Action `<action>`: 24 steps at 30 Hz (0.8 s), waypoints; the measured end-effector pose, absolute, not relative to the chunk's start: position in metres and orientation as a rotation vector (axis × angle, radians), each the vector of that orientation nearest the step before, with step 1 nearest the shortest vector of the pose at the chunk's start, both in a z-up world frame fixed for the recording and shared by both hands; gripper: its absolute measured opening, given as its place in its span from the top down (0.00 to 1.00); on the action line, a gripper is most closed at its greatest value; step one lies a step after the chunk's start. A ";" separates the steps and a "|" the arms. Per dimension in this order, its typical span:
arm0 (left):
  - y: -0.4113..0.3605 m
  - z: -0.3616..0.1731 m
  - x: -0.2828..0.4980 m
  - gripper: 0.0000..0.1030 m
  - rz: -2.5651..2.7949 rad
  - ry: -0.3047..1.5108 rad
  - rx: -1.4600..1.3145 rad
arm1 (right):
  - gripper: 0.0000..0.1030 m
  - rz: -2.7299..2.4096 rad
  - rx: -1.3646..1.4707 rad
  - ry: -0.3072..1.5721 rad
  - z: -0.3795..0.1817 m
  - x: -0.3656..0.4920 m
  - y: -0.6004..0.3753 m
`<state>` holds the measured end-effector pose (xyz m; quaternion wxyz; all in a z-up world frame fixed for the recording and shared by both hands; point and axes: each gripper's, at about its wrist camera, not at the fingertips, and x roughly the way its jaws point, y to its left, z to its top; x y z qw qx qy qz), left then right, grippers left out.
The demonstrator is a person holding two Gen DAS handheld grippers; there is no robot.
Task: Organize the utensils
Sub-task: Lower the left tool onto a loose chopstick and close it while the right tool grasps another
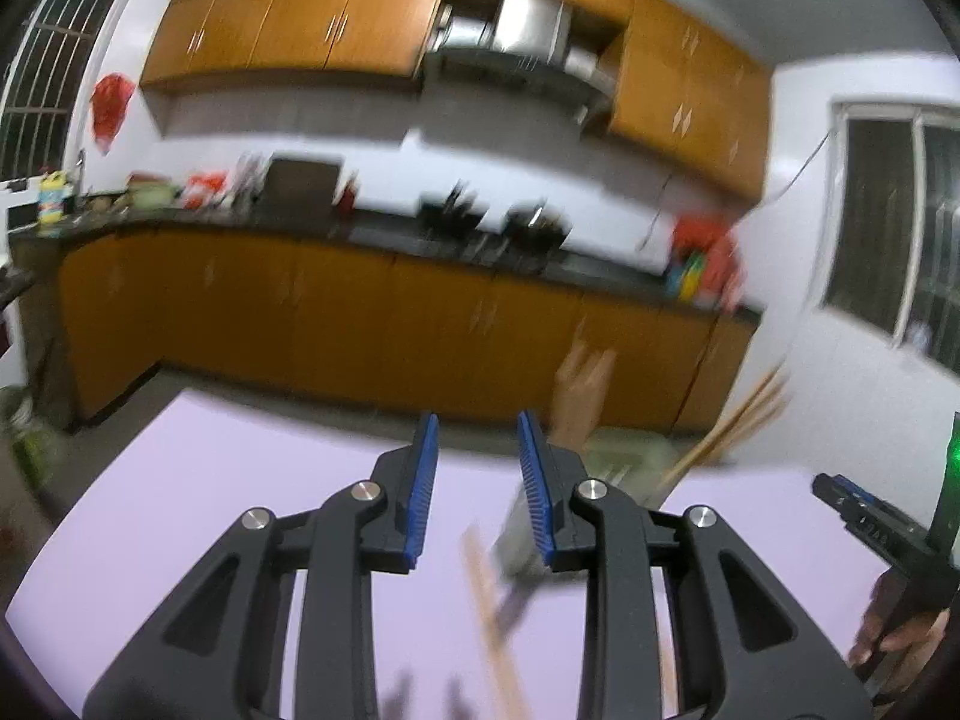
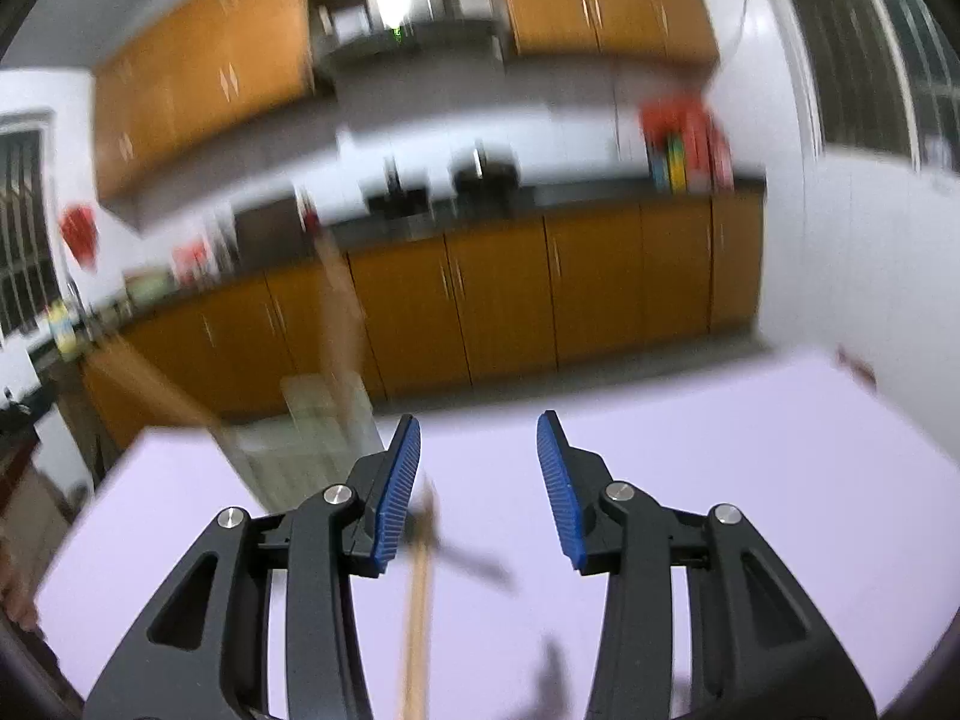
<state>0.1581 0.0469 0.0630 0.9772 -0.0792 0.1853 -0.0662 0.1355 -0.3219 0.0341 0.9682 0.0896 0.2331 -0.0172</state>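
1. Black arms of the left hand-held gripper (image 1: 474, 450) fill the bottom of the left wrist view; its blue pads (image 1: 420, 492) stand apart and hold nothing.
2. Below this hand-held gripper, a wooden utensil (image 1: 498, 630) lies flat on the lilac tabletop (image 1: 210, 510). A grey blurred utensil (image 1: 516, 558) lies just beside the wooden one, partly hidden behind the right pad; I cannot tell what kind it is.
3. Beyond the wooden utensil, near the far edge of the tabletop, stands a clear holder (image 1: 624, 456). Wooden sticks (image 1: 732, 426) lean out of it to the right, and a wooden fork-like piece (image 1: 579, 396) rises from it. All is blurred.
4. In the right wrist view, the right hand-held gripper (image 2: 477, 456) also has its blue pads (image 2: 558, 492) well apart, with nothing between them.
5. The wooden utensil (image 2: 420, 612) lies on the tabletop (image 2: 720, 450) near the left pad, and the grey utensil (image 2: 474, 564) crosses it.
6. The clear holder (image 2: 312, 438) stands to the far left of the wooden utensil, with a wooden handle (image 2: 339, 300) upright in it and one wooden stick (image 2: 150, 390) that leans left.
7. Behind the holder, orange kitchen cabinets (image 2: 510, 288) run along the wall.
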 end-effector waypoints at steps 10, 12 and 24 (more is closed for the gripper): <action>0.045 -0.054 0.176 0.75 -0.168 0.763 -0.180 | 0.84 0.143 0.236 0.877 -0.086 0.166 -0.283; 0.042 -0.062 0.177 0.75 -0.186 0.784 -0.183 | 0.84 0.156 0.218 0.888 -0.092 0.165 -0.275; 0.013 -0.083 0.179 0.75 -0.260 0.858 -0.137 | 0.92 0.104 0.086 0.879 -0.099 0.158 -0.268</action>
